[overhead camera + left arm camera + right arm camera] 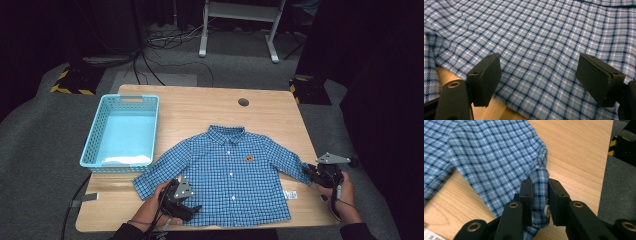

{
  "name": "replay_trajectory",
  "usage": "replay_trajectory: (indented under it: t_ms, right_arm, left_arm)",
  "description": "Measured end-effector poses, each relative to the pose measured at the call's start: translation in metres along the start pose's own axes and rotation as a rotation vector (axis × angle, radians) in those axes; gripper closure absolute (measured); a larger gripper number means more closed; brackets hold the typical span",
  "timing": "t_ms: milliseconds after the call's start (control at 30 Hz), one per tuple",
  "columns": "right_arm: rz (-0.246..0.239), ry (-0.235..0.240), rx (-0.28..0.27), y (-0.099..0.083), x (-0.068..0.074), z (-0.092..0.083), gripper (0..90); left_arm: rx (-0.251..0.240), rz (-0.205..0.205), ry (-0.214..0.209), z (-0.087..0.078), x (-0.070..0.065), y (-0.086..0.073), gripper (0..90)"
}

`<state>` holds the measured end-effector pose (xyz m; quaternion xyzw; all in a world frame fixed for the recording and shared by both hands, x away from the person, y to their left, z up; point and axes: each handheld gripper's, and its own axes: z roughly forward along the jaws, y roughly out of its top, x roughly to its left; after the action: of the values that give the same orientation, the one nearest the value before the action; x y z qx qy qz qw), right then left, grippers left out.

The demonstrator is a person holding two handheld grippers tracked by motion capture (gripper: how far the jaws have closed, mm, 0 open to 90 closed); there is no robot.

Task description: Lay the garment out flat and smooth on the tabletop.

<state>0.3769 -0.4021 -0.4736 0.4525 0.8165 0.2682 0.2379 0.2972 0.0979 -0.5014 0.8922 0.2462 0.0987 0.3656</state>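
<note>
Both grippers are showing matte black bodies. The left gripper (537, 75) is carrying two flat rectangular pads (487, 78), with a round screw hole behind each pad. The right gripper (540, 197) is showing brass-ringed pivot holes behind its fingers. Each is bearing a grey three-cornered plate (332, 158). Dark sleeves are covering the forearms.
</note>
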Motion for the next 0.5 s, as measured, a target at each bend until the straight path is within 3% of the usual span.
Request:
replay_trajectory:
  t_ms: [133, 233, 333, 433, 500]
  right_arm:
    - [0.016, -0.014, 0.006, -0.001, -0.003, 0.001, 72.5]
    - [0.035, -0.056, 0.023, -0.001, -0.005, 0.004, 65.7]
    - [0.059, -0.059, 0.024, -0.001, -0.008, 0.003, 58.8]
    - [0.104, -0.015, 0.016, -0.001, -0.013, 0.001, 50.0]
    - [0.107, -0.031, 0.013, 0.000, -0.015, -0.001, 47.2]
  left_arm:
    - [-0.002, -0.002, 0.000, 0.000, 0.000, 0.000, 20.0]
    - [-0.003, -0.001, 0.000, 0.000, 0.000, 0.000, 19.9]
    - [-0.003, -0.002, -0.001, 0.000, 0.000, 0.000, 19.9]
    - [-0.003, -0.001, -0.001, 0.000, 0.000, 0.000, 19.9]
    - [-0.003, -0.002, -0.002, 0.000, 0.000, 0.000, 19.9]
